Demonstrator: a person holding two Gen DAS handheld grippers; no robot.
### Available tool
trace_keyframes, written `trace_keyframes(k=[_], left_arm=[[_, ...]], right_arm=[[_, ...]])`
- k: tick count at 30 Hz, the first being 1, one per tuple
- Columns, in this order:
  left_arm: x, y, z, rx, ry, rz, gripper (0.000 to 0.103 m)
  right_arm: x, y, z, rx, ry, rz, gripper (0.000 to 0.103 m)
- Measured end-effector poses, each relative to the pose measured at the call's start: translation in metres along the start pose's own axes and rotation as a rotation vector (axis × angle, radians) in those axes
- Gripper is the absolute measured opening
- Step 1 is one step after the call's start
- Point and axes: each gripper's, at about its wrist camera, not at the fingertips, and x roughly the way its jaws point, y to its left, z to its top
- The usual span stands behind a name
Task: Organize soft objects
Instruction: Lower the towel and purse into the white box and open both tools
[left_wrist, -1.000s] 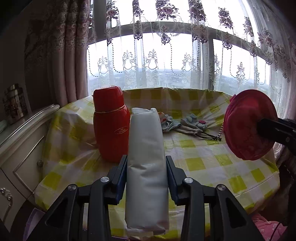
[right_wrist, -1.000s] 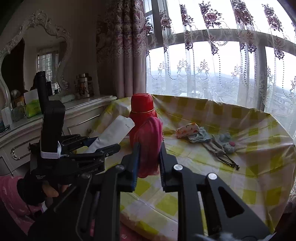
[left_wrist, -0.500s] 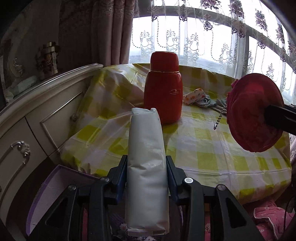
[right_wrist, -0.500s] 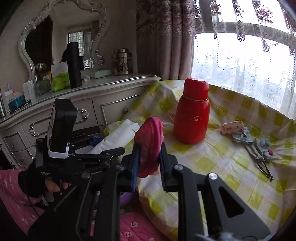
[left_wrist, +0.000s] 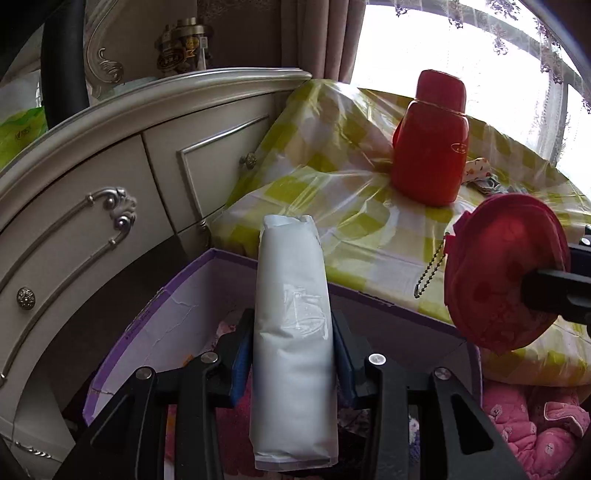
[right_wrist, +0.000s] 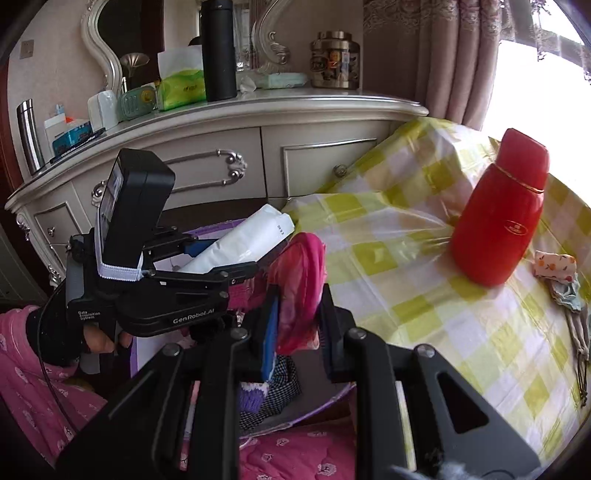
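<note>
My left gripper (left_wrist: 293, 354) is shut on a white soft pack (left_wrist: 291, 325) that stands up between its pads, over a purple-rimmed box (left_wrist: 155, 306). The same pack (right_wrist: 240, 243) shows in the right wrist view, held by the left gripper (right_wrist: 207, 254). My right gripper (right_wrist: 297, 325) is shut on a round red pouch (right_wrist: 299, 284), seen edge-on above the box's contents of cloth (right_wrist: 269, 387). From the left wrist view the pouch (left_wrist: 506, 269) hangs at the right with a ball chain (left_wrist: 430, 269). Small cloth items (right_wrist: 557, 277) lie on the table.
A red flask (right_wrist: 498, 218) stands on the yellow-checked tablecloth (right_wrist: 388, 258). A cream dresser (right_wrist: 236, 147) with bottles, tissues and jars is behind the box. A person's gloved hand (right_wrist: 66, 332) and pink quilted sleeve hold the left gripper. Pink bedding (left_wrist: 532, 424) lies below.
Both grippers have swung left and down from over the table to above the purple box beside the dresser, each keeping hold of its item. The flask now sits farther to the right.
</note>
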Motion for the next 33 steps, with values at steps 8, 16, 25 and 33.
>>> trace_keyframes(k=[8,16,25,33], left_arm=[[0.019,0.036,-0.021,-0.09,0.109,0.048,0.041],[0.037,0.058,-0.035,-0.152,0.278,0.148,0.062],[0.045,0.034,-0.025,-0.094,0.347,0.176,0.065],[0.043,-0.071,0.019,0.121,0.297,-0.044,0.067]], right_arm=[[0.055,0.02,-0.003,-0.069,0.14,0.06,0.024],[0.084,0.035,-0.02,-0.135,0.255,0.108,0.055],[0.06,-0.014,-0.022,0.055,0.201,0.109,0.068],[-0.006,-0.129,-0.055,0.281,0.216,-0.312,0.071]])
